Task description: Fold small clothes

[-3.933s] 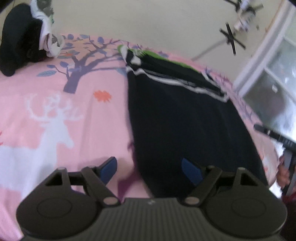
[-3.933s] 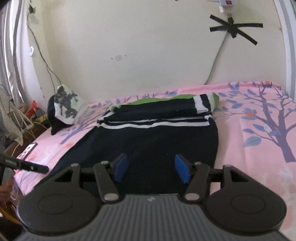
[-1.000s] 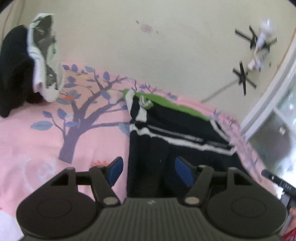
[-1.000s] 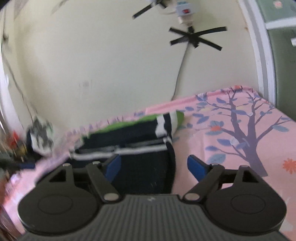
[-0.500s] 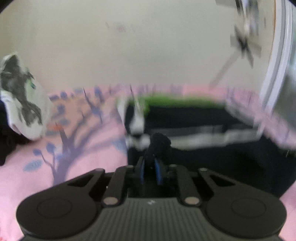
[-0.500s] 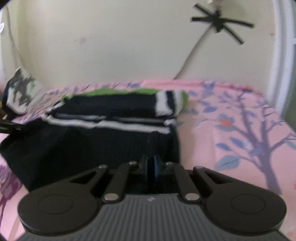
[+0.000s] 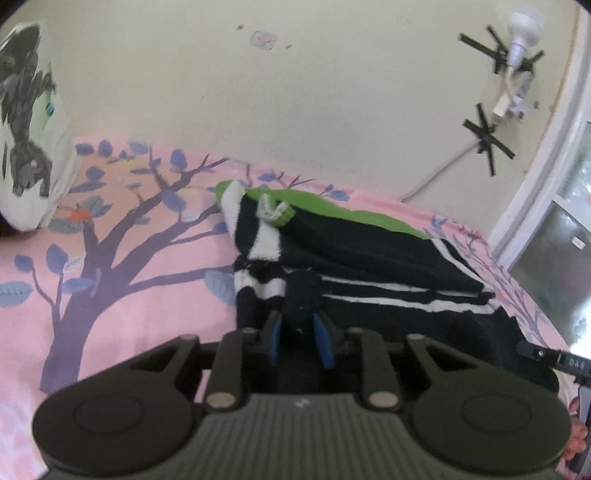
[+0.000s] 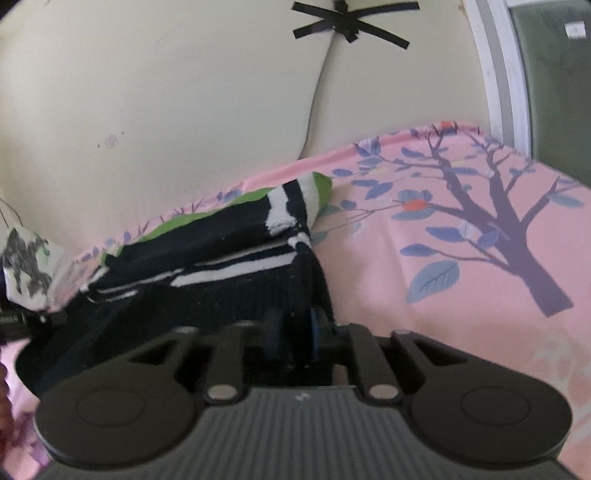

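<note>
Black knit sweater (image 7: pixel 369 266) lies on the pink bedsheet (image 7: pixel 122 295) ahead of both tools. Left gripper (image 7: pixel 300 341) and right gripper (image 8: pixel 293 334) each pinch a near hem corner, jaws easing slightly. Step: carrying hem forward. Next: lay it evenly toward the striped end.

Clearly a bedroom in a home. Shown by a bed under a pink sheet (image 8: pixel 461 314) printed with purple trees and blue leaves, pushed against a plain cream wall (image 7: pixel 314 110). Further marked by a soft printed bundle (image 7: pixel 29 147) lying at the sheet's far corner, a light bulb (image 7: pixel 522 27) and a thin cable (image 8: pixel 314 107) fixed to the wall with crossed strips of black tape (image 8: pixel 351 24), and a white-framed window (image 7: pixel 546 206) beside the bed.
</note>
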Available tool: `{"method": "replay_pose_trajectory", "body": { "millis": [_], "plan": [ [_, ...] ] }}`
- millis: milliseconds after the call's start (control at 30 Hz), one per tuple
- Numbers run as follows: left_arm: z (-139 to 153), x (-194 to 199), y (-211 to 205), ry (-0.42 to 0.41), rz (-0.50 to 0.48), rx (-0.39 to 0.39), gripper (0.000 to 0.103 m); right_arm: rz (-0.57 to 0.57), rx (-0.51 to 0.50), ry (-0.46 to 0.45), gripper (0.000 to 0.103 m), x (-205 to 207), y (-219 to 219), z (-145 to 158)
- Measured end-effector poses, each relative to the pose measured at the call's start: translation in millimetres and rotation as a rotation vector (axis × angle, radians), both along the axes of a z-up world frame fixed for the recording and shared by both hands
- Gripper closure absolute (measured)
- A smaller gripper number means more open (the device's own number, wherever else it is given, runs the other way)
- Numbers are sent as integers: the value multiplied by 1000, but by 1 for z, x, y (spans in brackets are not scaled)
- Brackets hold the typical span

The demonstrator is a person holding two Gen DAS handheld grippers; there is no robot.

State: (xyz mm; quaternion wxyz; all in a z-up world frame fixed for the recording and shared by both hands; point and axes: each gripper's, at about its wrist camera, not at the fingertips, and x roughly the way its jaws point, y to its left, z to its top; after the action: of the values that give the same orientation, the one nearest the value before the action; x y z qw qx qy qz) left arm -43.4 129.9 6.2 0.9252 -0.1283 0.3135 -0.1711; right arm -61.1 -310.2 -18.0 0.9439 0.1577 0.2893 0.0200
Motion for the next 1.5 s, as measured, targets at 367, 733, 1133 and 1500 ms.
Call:
{"method": "replay_pose_trajectory", "body": {
  "millis": [367,733,1133,1500],
  "plan": [
    [5,-2,3,-78,101,68,94,-68,-251,-117,103,4,24,46],
    [18,-18,31,-57,173,-94,86,117,-170,-128,68,-13,33,63],
    [6,2,-24,-17,152,243,101,349,-90,-49,103,46,94,37],
    [10,-8,16,0,316,102,100,299,-75,-116,56,56,78,32]
  ]
}}
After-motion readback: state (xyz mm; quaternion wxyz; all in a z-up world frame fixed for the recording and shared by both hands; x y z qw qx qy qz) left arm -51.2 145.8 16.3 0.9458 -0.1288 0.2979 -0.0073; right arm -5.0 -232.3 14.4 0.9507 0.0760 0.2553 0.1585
